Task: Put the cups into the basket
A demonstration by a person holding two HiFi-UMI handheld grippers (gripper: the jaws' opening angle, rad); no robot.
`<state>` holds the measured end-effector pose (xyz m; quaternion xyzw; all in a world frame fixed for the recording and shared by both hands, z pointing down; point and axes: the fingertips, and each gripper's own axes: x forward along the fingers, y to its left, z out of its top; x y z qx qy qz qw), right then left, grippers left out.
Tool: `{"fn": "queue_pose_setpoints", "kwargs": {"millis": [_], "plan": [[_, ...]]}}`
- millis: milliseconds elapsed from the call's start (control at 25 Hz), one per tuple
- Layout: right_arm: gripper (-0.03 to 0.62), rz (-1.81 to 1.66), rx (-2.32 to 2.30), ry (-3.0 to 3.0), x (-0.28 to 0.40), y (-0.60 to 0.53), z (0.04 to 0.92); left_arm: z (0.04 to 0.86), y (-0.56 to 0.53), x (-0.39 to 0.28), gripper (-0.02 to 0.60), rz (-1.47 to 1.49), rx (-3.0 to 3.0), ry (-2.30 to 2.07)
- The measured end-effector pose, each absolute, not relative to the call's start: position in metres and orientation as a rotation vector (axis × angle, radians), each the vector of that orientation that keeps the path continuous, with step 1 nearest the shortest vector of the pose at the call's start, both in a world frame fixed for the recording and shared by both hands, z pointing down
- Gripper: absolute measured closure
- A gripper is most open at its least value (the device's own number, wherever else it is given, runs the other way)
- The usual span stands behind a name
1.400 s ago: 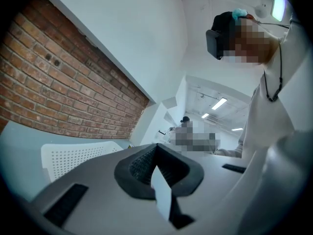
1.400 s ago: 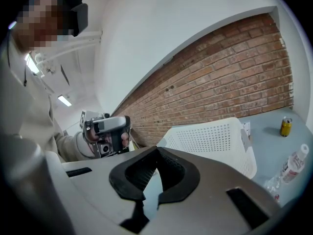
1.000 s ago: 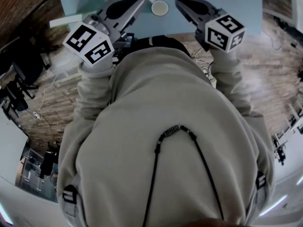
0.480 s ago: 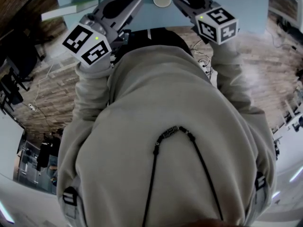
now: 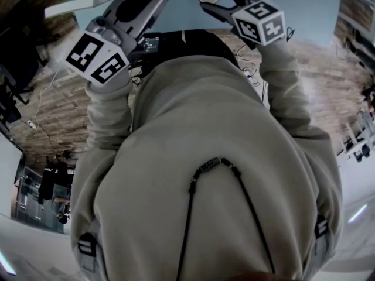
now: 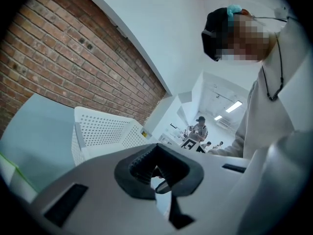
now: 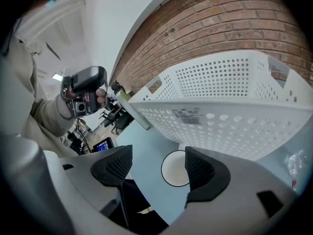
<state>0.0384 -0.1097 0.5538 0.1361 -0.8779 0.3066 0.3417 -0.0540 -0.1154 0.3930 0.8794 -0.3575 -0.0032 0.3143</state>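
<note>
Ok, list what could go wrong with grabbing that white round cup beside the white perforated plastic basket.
1. The right gripper has just been opening its jaws, and nothing is pressed between them. The white round cup lies ahead, partly behind one pad, so closing off-centre may nudge or tip it.
2. The cup stands close to the white perforated plastic basket, so a jaw could knock its wall.

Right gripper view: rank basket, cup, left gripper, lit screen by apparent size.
1. basket, largest by far
2. left gripper and cup: look alike; the cup is nearer the camera and partly behind a jaw, so unranked
3. lit screen, smallest
</note>
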Motion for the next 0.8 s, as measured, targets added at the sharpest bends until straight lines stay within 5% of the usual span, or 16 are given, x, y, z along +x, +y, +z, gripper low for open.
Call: {"fn": "queue_pose_setpoints", "kwargs": {"millis": [360,800], "plan": [[0.186,0.719,0.449,-2.164,0.045,-0.122,0.597,0.4,-0.113,-0.07,0.583,-0.029,2.287,-1.003],[0.169,0.577,0.378,-2.02,0.047,-0.116,0.638,0.402,-0.113,-0.077,0.583,-0.05,2.26,-1.037]]}}
